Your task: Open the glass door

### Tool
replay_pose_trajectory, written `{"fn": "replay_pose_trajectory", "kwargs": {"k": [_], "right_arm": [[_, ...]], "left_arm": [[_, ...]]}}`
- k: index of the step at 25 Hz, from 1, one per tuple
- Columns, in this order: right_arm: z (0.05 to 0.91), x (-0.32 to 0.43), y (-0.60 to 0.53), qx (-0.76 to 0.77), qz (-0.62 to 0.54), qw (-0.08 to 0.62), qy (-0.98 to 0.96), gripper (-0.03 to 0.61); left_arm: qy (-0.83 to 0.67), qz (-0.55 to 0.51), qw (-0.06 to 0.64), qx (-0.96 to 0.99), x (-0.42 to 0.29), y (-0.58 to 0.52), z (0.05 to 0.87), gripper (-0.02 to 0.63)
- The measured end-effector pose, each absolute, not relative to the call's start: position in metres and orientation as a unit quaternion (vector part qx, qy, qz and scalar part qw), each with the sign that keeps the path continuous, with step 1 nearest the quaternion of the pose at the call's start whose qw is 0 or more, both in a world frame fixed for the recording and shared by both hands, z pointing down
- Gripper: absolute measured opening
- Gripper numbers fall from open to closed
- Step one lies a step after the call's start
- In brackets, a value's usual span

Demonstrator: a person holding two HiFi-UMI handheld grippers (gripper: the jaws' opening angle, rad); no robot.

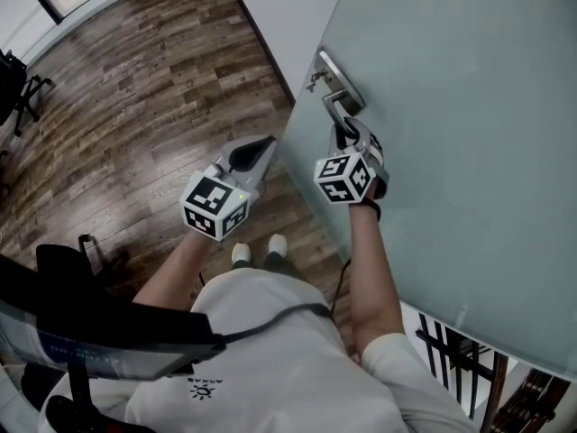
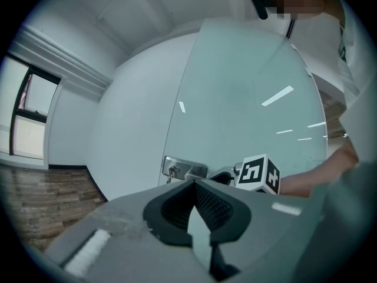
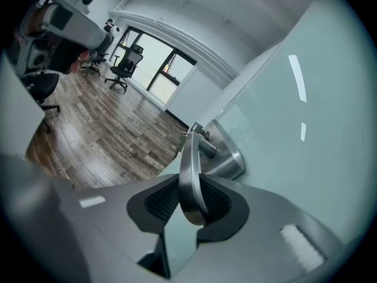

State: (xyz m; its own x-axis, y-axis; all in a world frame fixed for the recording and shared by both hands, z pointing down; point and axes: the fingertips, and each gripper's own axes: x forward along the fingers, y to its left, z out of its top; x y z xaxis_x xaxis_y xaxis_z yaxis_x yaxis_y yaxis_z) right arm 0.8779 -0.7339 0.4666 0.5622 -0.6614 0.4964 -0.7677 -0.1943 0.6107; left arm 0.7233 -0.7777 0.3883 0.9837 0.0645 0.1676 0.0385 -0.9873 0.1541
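Observation:
The frosted glass door (image 1: 451, 106) stands at the right, swung partly away from the white wall (image 1: 288, 7). Its steel lever handle (image 1: 335, 106) hangs from a lock plate (image 1: 341, 78) with keys in it. My right gripper (image 1: 347, 138) is shut on the lever; in the right gripper view the handle (image 3: 189, 164) runs between the ribbed pads of that gripper (image 3: 191, 184). My left gripper (image 1: 261, 144) hovers left of the door edge, apart from it, shut on nothing. In the left gripper view its tips (image 2: 194, 184) meet, with the lock plate (image 2: 184, 168) beyond them.
Wood plank floor (image 1: 162, 70) spreads to the left. Office chairs (image 3: 123, 69) stand by the far window, and another chair (image 1: 18, 88) is at the left edge. A dark rack (image 1: 460, 359) shows below the door's lower edge. My feet (image 1: 257, 251) are close to the door.

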Motion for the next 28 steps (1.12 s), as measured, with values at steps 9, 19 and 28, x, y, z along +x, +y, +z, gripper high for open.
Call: {"fn": "replay_pose_trajectory", "kwargs": {"k": [9, 19, 28], "right_arm": [[0.467, 0.917, -0.727, 0.782, 0.068, 0.432, -0.444, 0.087], [0.455, 0.91, -0.723, 0.793, 0.073, 0.436, -0.419, 0.087], [0.475, 0.937, -0.707, 0.796, 0.072, 0.435, -0.414, 0.086]], "left_arm": [[0.031, 0.091, 0.075, 0.993, 0.739, -0.78, 0.393, 0.003], [0.035, 0.09, 0.076, 0.992, 0.708, -0.791, 0.39, 0.003], [0.027, 0.096, 0.067, 0.993, 0.73, -0.778, 0.406, 0.003]]}}
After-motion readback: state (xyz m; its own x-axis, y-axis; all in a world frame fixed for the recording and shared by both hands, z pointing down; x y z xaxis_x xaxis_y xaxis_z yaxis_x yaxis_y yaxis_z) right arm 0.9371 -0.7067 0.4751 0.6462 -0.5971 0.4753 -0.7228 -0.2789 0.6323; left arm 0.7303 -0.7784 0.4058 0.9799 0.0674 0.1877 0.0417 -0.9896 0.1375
